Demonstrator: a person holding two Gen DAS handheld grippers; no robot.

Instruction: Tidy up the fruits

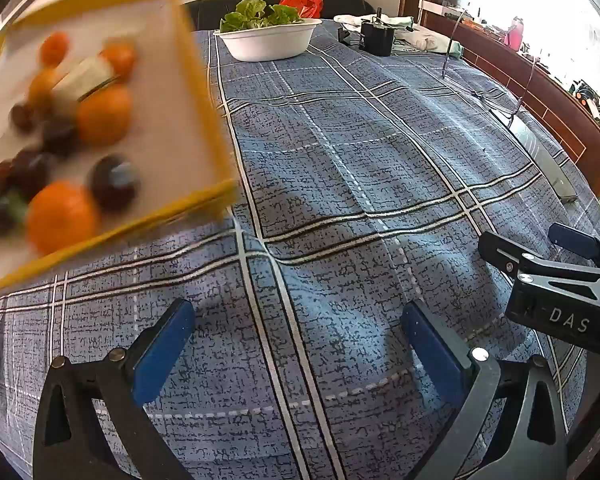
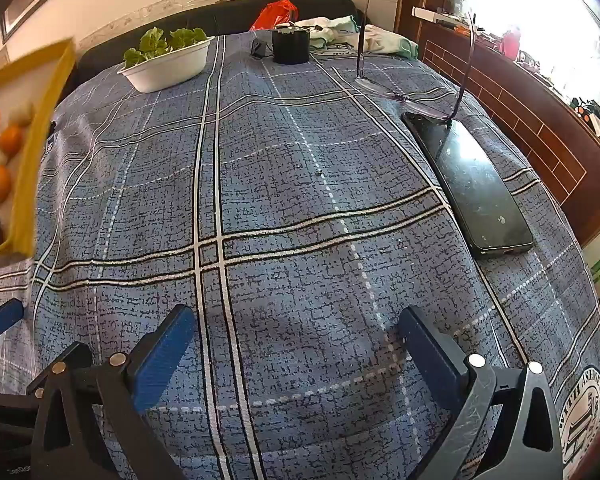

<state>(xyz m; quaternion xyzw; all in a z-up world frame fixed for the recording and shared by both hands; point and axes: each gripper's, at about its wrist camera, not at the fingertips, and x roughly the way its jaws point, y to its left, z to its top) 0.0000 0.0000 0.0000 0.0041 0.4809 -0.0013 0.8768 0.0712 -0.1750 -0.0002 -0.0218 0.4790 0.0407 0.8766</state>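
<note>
A yellow-rimmed tray (image 1: 196,92) with a white floor is tilted above the blue plaid cloth at the left, blurred. It holds several oranges (image 1: 104,114), several dark plums (image 1: 114,180) and a white packet (image 1: 86,76). It also shows at the left edge of the right wrist view (image 2: 32,152). My left gripper (image 1: 296,344) is open and empty over the cloth, to the right of and below the tray. My right gripper (image 2: 296,344) is open and empty; it shows at the right of the left wrist view (image 1: 540,256).
A white bowl of green lettuce (image 1: 270,40) stands at the far side, also in the right wrist view (image 2: 168,64). A black phone (image 2: 476,180) lies at the right with clear-framed glasses (image 2: 412,96) behind it. A black cylinder (image 2: 291,46), cloths and a red bag (image 2: 276,12) lie at the back.
</note>
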